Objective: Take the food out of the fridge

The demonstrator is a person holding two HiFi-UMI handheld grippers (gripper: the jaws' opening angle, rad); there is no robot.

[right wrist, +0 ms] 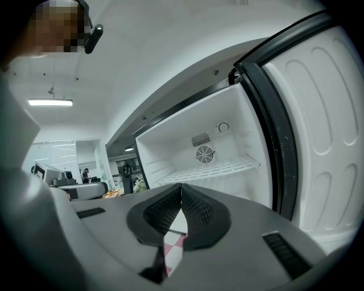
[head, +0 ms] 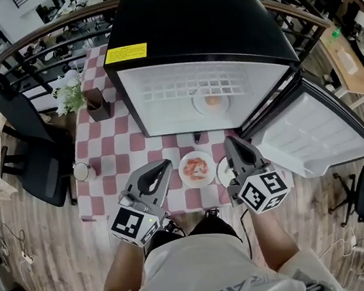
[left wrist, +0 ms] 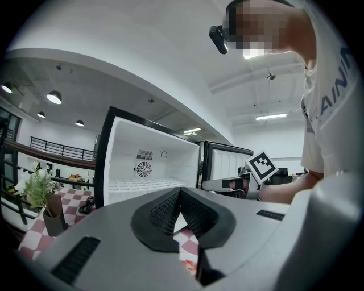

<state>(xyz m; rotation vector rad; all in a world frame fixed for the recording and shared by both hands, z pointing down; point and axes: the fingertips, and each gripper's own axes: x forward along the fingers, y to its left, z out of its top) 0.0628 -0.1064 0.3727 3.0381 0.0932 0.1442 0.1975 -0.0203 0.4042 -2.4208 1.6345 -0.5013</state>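
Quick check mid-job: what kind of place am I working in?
Probably an open-plan office or lab, not a kitchen: office chair, desks beyond a railing, fridge on a checked table.

Bright, even indoor light is filling all three views. Ceiling strip lamps (left wrist: 271,117) are glowing overhead, and the fridge (head: 164,107) interior is reflecting white, slightly washed out. Shadows on the worktop (head: 102,141) are falling soft. Both gripper views are bending strongly toward dark rounded edges; the left tool (left wrist: 181,193) and right tool (right wrist: 181,187) are looking blurred up close.
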